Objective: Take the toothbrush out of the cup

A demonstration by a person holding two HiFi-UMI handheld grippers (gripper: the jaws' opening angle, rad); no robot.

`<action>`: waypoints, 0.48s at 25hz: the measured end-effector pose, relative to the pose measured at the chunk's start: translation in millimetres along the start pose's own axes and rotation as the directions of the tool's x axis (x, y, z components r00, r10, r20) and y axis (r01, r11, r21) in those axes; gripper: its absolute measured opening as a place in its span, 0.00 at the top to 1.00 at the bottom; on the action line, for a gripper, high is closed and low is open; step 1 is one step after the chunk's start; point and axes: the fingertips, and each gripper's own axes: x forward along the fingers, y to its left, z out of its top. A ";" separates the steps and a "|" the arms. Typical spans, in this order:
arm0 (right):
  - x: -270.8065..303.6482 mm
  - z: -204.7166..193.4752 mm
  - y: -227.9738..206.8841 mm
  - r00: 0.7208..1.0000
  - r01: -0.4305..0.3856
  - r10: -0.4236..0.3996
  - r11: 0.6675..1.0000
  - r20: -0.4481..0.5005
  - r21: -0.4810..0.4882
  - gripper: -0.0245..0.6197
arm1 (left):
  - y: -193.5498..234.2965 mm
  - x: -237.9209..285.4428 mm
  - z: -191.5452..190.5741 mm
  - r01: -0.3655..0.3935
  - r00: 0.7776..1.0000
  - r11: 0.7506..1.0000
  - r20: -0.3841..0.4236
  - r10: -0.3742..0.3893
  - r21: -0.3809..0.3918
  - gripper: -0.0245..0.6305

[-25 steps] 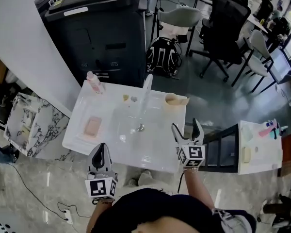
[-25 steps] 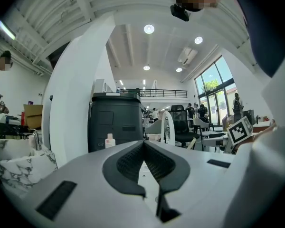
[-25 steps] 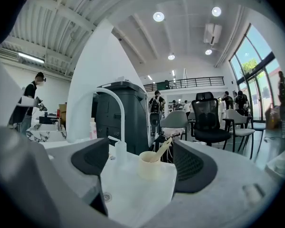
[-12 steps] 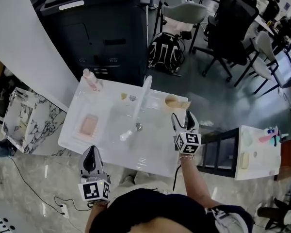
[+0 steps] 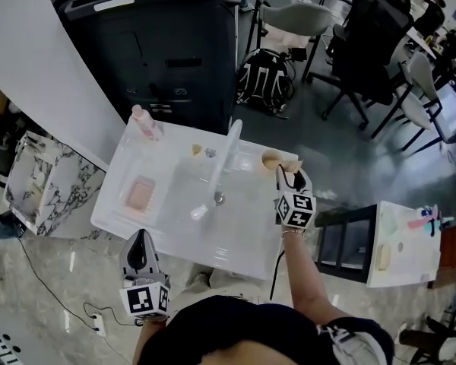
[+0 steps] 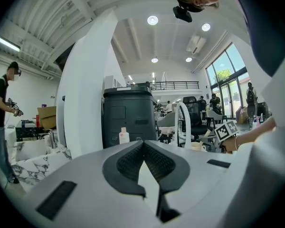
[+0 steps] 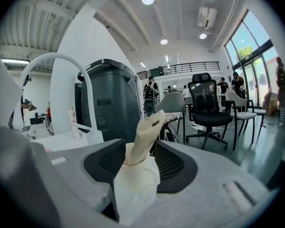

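A cream cup (image 5: 270, 159) stands at the back right of the white sink counter (image 5: 243, 234). A cream-wrapped toothbrush (image 5: 289, 164) leans out of it to the right. My right gripper (image 5: 292, 175) reaches in from the front. Its jaws have just been closing. In the right gripper view the cup (image 7: 135, 184) fills the gap of the right gripper (image 7: 140, 148), both pads lie against its sides, and the toothbrush (image 7: 146, 134) rises between them. My left gripper (image 5: 142, 251) hangs shut in front of the counter; the left gripper (image 6: 143, 144) holds nothing.
A tall white faucet (image 5: 226, 152) arches over the basin left of the cup. A pink-capped bottle (image 5: 146, 125) and a pink soap bar (image 5: 140, 195) sit at the counter's left. A black printer (image 5: 159, 44) stands behind, a low white table (image 5: 399, 238) to the right.
My right gripper has moved away from the counter's front edge up to the cup, and its jaws have narrowed around it. My left gripper has shifted slightly left and stays shut.
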 end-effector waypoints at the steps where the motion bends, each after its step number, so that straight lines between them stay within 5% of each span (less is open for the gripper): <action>1: 1.9 -0.1 -1.9 1.000 0.006 -0.006 1.000 -0.002 -0.005 0.67 | 0.3 0.1 0.9 -0.004 1.000 1.000 -0.006 0.004 0.002 0.96; 12: 16.6 5.2 -4.6 1.000 0.025 -0.025 0.998 -0.003 -0.065 0.86 | 9.9 -6.7 0.2 -0.049 0.999 0.999 -0.024 0.049 -0.002 0.96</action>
